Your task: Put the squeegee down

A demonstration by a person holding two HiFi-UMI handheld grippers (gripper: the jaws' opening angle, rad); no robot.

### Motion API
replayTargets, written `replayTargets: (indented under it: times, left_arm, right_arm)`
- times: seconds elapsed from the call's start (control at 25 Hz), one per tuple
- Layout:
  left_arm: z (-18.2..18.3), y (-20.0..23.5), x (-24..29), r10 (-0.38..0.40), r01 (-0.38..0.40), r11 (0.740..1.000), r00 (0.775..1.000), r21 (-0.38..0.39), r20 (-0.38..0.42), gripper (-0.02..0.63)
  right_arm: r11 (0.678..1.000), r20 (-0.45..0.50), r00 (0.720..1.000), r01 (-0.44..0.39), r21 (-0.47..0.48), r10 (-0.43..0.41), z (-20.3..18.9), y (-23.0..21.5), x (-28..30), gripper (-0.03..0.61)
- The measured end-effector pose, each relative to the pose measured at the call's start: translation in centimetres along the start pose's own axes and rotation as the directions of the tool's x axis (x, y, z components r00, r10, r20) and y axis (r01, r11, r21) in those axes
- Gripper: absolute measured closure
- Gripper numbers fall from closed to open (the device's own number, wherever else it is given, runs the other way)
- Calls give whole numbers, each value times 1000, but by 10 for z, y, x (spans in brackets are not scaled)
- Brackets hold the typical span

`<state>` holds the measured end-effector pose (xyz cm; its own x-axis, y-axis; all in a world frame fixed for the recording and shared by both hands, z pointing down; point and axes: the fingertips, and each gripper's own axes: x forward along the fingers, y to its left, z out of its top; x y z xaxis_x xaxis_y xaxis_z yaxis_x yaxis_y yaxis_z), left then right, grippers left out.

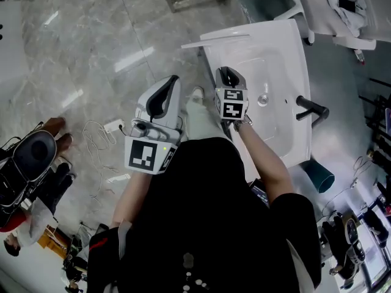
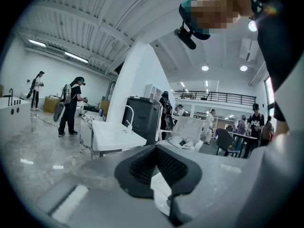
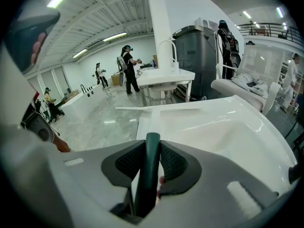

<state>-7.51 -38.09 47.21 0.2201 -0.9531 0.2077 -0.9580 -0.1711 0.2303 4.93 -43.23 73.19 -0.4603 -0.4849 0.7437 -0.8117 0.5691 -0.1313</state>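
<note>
Where the right gripper (image 3: 152, 150) clamps it, the squeegee (image 3: 147, 180) is — seemingly — green.

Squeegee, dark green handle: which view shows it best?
Right gripper view: dark green handle clamped in the right gripper, white blade ahead by the white sink. Head view shows only the blade; left gripper view shows none.

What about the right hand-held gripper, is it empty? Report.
No, the squeegee handle is clamped in the right hand-held gripper.
</note>
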Motion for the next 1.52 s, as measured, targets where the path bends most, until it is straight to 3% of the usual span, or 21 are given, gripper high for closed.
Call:
replayTargets:
  times: [0.72, 1.08, 1.32, 1.52]
  left_arm:
    - [-5, -1, -11, 19, -19, 1000, 1000, 10, 3, 615]
    - [-7, -5, -21, 5, -5, 1000, 1000, 10, 13, 615]
    - [-7, -14, -29, -43, 42, 999, 999, 13, 19, 615]
    - [-5, -24, -44, -89, 88, 996, 996, 18, 27, 615]
  right_arm:
    - [1000, -19, 1000, -11, -27, 11, -11, -2, 6, 476]
    - [1000, -8, 1000, -17, -18, 17, -15, 3, -4, 408]
    - [1000, 50, 998, 23, 10, -24, -4, -1, -29, 416]
    - [997, 102, 993, 56, 45, -60, 3, 1, -59, 475]
